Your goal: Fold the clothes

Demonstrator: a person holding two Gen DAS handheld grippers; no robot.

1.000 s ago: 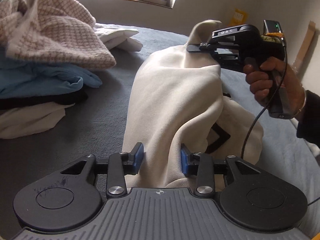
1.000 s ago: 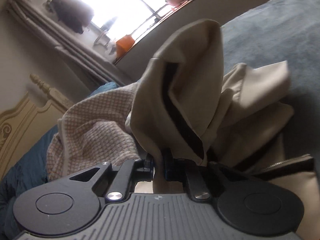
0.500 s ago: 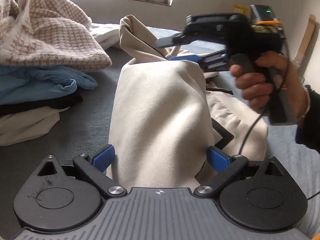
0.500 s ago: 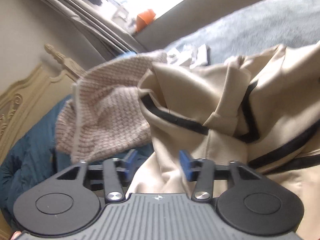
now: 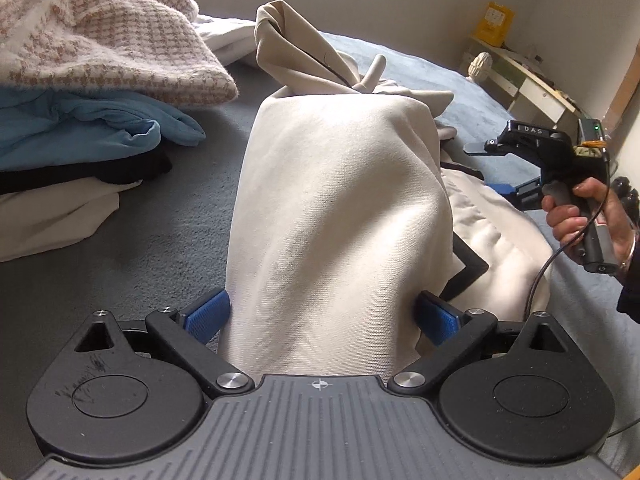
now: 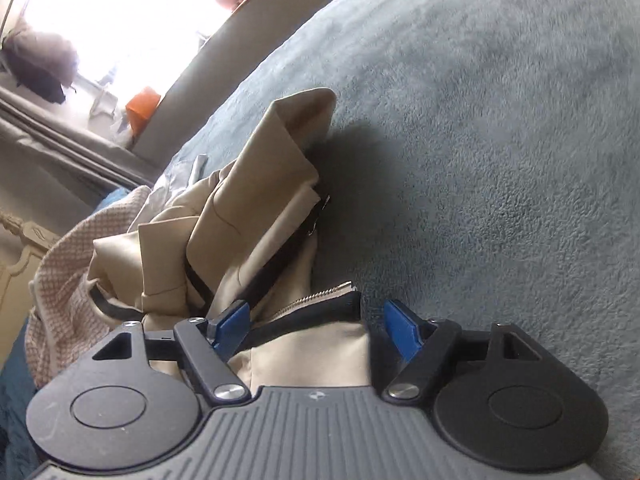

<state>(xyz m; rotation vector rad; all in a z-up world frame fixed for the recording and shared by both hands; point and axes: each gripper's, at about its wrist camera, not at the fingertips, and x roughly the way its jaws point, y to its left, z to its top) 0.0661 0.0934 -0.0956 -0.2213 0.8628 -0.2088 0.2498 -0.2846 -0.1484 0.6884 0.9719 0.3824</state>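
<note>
A cream jacket [image 5: 340, 200] with black trim and a zipper lies heaped on the grey-blue bed cover [image 5: 120, 248]. My left gripper [image 5: 320, 316] is open wide. A hump of the jacket fills the gap between its blue pads [image 5: 206, 316], which do not squeeze it. In the left wrist view my right gripper [image 5: 490, 168] hangs at the jacket's right side, held by a hand [image 5: 576, 216]. In its own view the right gripper [image 6: 316, 326] has its jaws opening. The jacket's [image 6: 260, 200] zipper edge [image 6: 316, 294] lies loose between them.
A pile of clothes sits left of the jacket: a pink-and-white knit sweater [image 5: 100, 40] on top, a light blue garment [image 5: 80, 128], then black and white ones. A low shelf [image 5: 520, 76] runs along the right wall. A carved headboard [image 6: 16, 264] stands at the far left.
Both grippers went from shut on the jacket to open. The lifted part dropped onto the bed. The right gripper moved down and off to the jacket's right side.
</note>
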